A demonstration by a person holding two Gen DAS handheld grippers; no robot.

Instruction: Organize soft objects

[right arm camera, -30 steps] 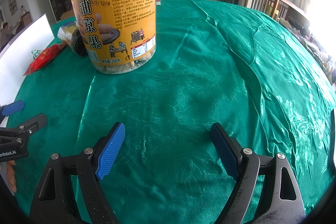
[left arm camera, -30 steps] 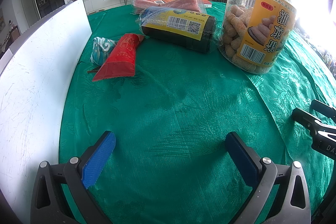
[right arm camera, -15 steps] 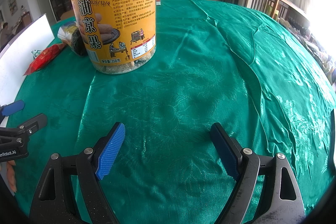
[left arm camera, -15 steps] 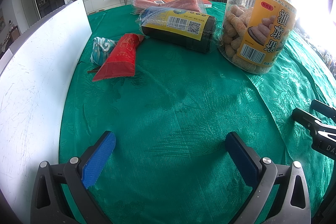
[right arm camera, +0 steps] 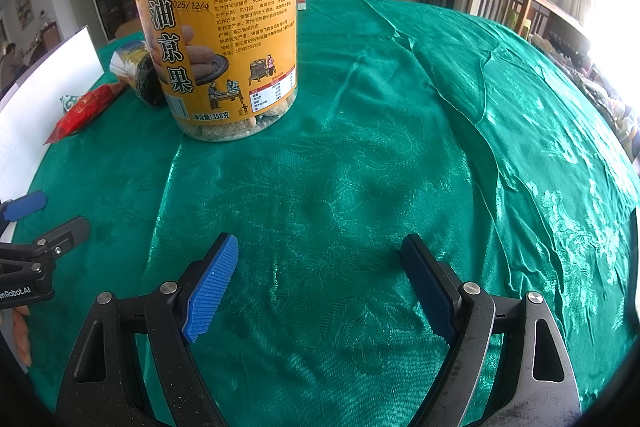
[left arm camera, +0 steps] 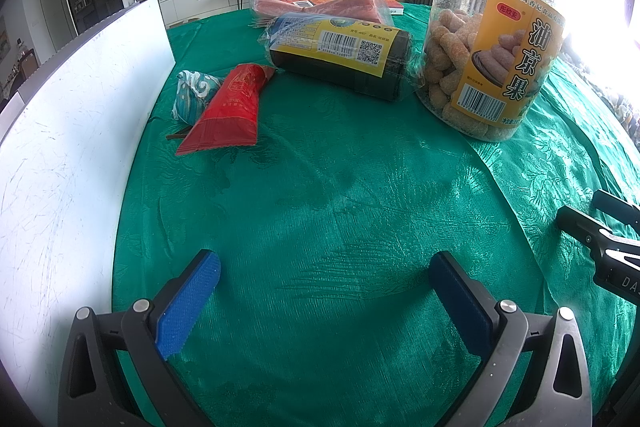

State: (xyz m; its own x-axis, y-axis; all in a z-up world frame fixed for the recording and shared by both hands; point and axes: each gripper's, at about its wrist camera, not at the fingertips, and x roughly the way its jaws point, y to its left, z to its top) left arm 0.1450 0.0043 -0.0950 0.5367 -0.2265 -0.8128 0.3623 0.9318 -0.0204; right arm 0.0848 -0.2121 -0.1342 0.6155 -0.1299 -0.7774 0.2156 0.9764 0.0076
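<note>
Left wrist view: left gripper tilted down over the green-clothed worktop, jaws spread wide, nothing between them. Ahead and left: red packet overlapping a teal patterned pouch, beside the white board. Ahead: dark roll with yellow label, pink packet behind it. Ahead right: clear snack jar, upright.

Right wrist view: right gripper likewise tilted down, released, empty. Jar ahead left; left gripper at the left edge. Nothing has shifted since the earlier frames.
</note>
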